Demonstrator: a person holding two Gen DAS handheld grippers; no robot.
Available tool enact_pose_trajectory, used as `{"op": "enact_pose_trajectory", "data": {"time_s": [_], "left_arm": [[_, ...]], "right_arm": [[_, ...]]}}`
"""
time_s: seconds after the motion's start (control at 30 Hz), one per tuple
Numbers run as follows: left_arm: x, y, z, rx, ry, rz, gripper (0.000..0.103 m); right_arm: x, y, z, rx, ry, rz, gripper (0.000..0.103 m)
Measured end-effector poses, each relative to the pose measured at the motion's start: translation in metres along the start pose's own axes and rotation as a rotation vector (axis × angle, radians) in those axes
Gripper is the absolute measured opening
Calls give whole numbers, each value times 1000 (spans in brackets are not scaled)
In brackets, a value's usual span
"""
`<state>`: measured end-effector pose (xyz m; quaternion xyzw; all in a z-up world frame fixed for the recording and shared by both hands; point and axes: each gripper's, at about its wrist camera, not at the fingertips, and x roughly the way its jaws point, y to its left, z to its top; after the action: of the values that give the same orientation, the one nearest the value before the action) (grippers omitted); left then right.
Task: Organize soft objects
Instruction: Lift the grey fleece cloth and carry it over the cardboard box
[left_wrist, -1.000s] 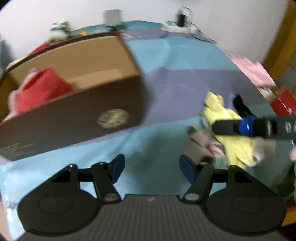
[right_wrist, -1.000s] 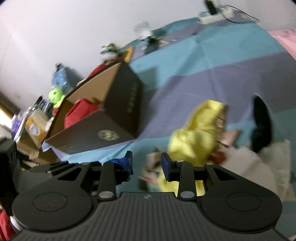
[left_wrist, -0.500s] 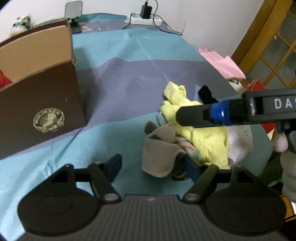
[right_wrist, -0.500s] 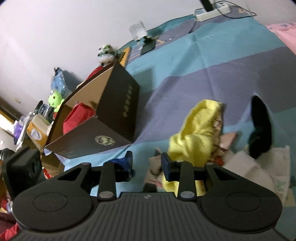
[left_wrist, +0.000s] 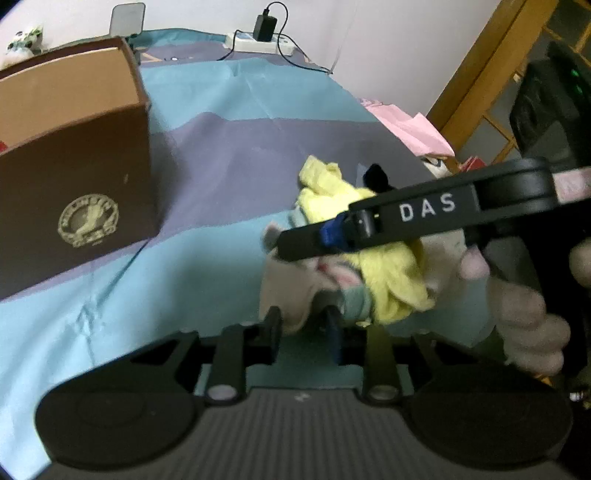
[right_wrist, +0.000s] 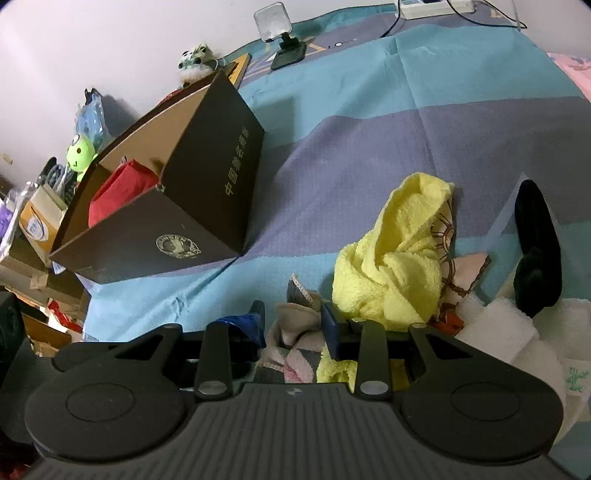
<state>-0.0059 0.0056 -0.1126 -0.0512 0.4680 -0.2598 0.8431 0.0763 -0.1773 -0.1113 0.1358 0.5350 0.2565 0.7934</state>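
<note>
A pile of soft things lies on the striped bed sheet (right_wrist: 369, 110): a yellow towel (right_wrist: 399, 266) (left_wrist: 388, 266), a black sock (right_wrist: 535, 251), a white towel (right_wrist: 517, 332) and a grey cloth with a pink edge (right_wrist: 299, 317) (left_wrist: 288, 291). My left gripper (left_wrist: 303, 326) is down at the grey cloth. Its jaws are closing with the cloth's lower flap between them; no firm pinch shows. My right gripper (right_wrist: 293, 325) (left_wrist: 291, 245) stands open over the same cloth, reaching in from the right. A brown box (right_wrist: 207, 206) (left_wrist: 74, 166) to the left holds a red item (right_wrist: 118, 188).
A person's hand (left_wrist: 528, 317) holds the right tool. A power strip (left_wrist: 258, 40) and a phone stand (right_wrist: 284, 44) sit at the far edge. Pink fabric (left_wrist: 406, 125) and a wooden door frame (left_wrist: 476, 74) are on the right. Plush toys (right_wrist: 79, 153) and clutter crowd the left.
The left wrist view swung from the box to the pile and sank to the grey cloth, and its jaws narrowed around it. The right gripper came slightly lower over the pile, gap unchanged.
</note>
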Motion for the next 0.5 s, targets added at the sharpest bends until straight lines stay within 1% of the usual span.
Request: {"op": "enact_pose_trajectory", "data": {"time_s": [0.03, 0.1, 0.23, 0.27, 0.3, 0.33, 0.37, 0.4, 0.43, 0.5], "left_arm": [[0, 1, -2, 0, 8, -1, 60], [2, 1, -3, 6, 14, 10, 59], [10, 3, -1, -3, 39, 2, 59], [12, 3, 0, 1, 39, -2, 49], [14, 2, 1, 10, 35, -7, 47], [15, 1, 2, 18, 39, -17, 40], [16, 0, 3, 24, 40, -30, 37], [16, -1, 3, 27, 42, -41, 29], [16, -3, 3, 33, 39, -45, 19], [11, -6, 4, 58, 14, -22, 18]], "right_arm": [[1, 1, -1, -14, 4, -3, 16], [4, 6, -2, -41, 11, -23, 16], [13, 9, -4, -75, 11, -51, 15], [12, 10, -5, -85, 10, -53, 15], [12, 11, -5, -92, 8, -55, 14], [11, 12, -6, -98, 6, -57, 13], [9, 11, -6, -97, 4, -53, 10], [7, 10, -6, -84, 2, -47, 9], [6, 11, -6, -71, -2, -39, 8], [-1, 12, -6, -61, -29, -24, 5]]}}
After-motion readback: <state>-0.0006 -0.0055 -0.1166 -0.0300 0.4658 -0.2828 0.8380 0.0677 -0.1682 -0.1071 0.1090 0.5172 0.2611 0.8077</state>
